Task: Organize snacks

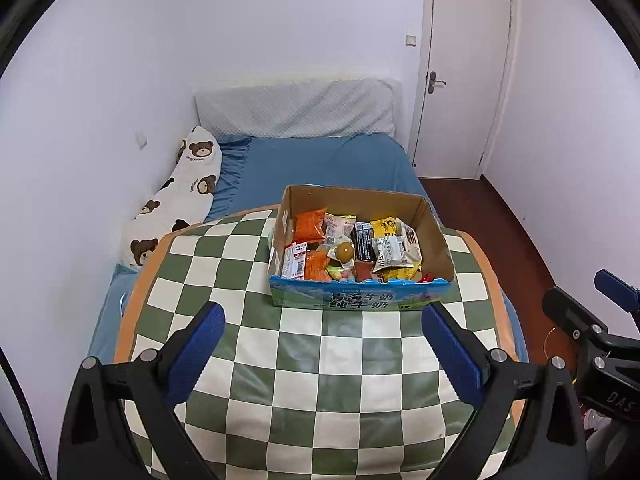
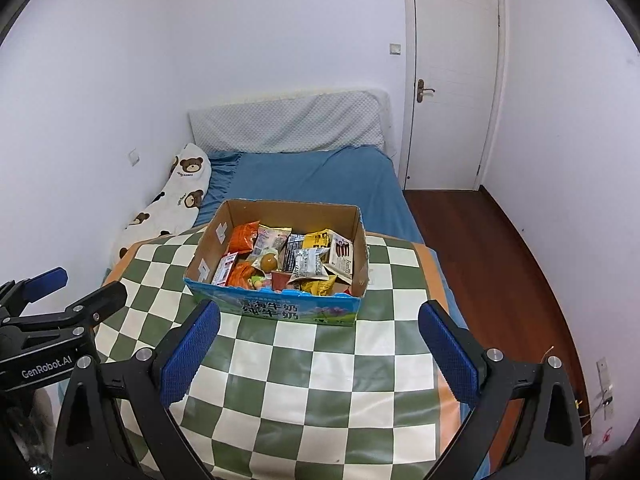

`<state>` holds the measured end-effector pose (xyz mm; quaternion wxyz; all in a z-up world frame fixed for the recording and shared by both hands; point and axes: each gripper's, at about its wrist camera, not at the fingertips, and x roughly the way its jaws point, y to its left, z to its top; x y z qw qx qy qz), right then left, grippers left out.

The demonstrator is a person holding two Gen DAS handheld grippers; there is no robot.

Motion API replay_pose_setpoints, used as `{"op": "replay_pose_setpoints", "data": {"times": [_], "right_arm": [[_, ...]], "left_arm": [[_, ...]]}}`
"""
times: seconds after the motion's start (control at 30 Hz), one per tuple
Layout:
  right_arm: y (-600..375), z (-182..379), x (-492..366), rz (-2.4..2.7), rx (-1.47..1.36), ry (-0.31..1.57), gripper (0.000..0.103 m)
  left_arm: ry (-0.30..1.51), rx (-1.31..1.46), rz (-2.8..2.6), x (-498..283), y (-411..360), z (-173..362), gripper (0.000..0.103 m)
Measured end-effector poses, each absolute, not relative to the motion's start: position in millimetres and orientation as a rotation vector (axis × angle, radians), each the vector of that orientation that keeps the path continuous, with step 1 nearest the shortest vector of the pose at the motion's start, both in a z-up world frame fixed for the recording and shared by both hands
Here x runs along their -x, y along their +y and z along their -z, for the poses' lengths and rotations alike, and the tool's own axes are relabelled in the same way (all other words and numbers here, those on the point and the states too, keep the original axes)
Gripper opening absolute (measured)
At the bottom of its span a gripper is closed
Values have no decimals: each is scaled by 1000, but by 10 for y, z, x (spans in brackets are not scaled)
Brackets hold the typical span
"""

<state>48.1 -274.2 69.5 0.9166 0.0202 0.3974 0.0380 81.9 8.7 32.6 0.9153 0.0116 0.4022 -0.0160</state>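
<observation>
A cardboard milk carton box [image 1: 362, 298] [image 2: 280, 310] with a blue printed front sits on a green-and-white checkered cloth [image 1: 304, 380] [image 2: 304, 376]. It holds several snack packets: orange bags [image 1: 309, 225] [image 2: 244, 236], black and yellow packs [image 1: 386, 226] [image 2: 316, 240], a round brown piece [image 1: 345, 251] [image 2: 269, 261]. My left gripper [image 1: 323, 316] hangs open just short of the box front, nothing between its blue pads. My right gripper [image 2: 319, 312] is also open and empty, at the box's near edge. Each gripper shows at the side of the other's view.
The cloth lies on a bed with a blue sheet [image 1: 320, 164] [image 2: 312, 176]. A bear-print pillow [image 1: 176, 200] [image 2: 172, 204] lies along the left wall, and a grey headboard cushion [image 1: 296, 110] stands behind. A white door [image 2: 452, 80] and wooden floor [image 2: 480, 248] are on the right.
</observation>
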Motion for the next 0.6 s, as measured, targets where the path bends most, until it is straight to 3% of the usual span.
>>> {"op": "replay_pose_setpoints", "data": {"times": [0.6], "right_arm": [[-2900,-287,-1090,27,-59,815,103]], "left_arm": [[851,-37,8,-1493,-48,116,103]]}}
